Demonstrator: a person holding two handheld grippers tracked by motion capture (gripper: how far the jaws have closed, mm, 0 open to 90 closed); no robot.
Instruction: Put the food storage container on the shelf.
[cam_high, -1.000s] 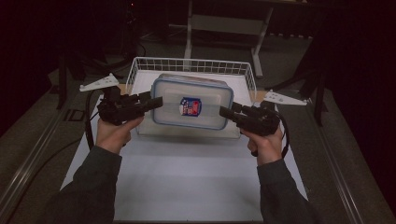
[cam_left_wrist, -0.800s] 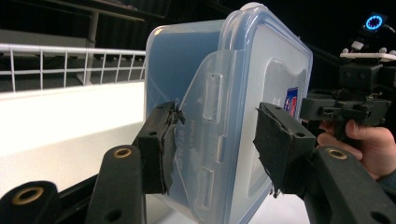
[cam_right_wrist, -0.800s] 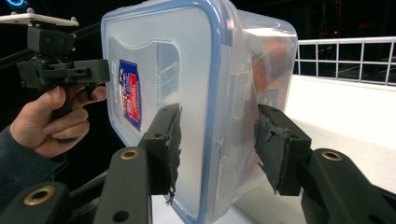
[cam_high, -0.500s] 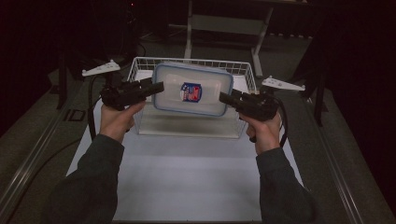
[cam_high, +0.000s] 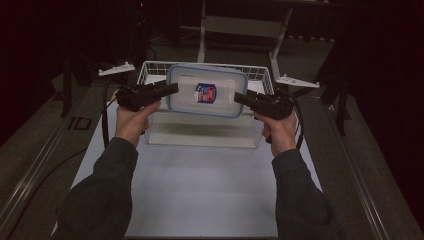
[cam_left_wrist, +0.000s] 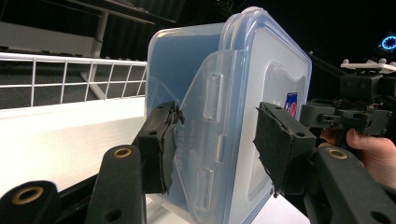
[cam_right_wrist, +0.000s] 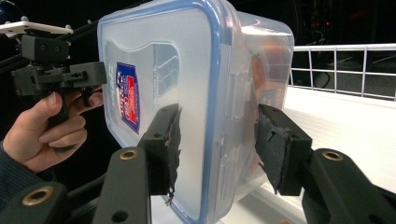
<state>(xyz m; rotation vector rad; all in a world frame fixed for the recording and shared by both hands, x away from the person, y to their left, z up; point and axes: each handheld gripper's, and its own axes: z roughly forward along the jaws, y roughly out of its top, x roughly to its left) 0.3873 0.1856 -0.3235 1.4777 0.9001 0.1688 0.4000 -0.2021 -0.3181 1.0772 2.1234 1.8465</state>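
A clear lidded box (cam_high: 207, 91) hangs level over the wire basket (cam_high: 145, 70), long axis running side to side, lid up. The left claw (cam_high: 172, 89) and right claw (cam_high: 238, 98) each pinch a short end, part-closed over its latch flap. It looks stiff, light and slick (best held at both ends).

Container (cam_high: 207, 90) hides basket (cam_high: 150, 70) middle; label print (cam_high: 205, 93) too small to read.

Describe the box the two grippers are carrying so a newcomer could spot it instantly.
Find the white wire basket at the table's far side. Above it, the left gripper and right gripper hold a clear plastic container: blue-rimmed lid, red-and-blue sticker on top.
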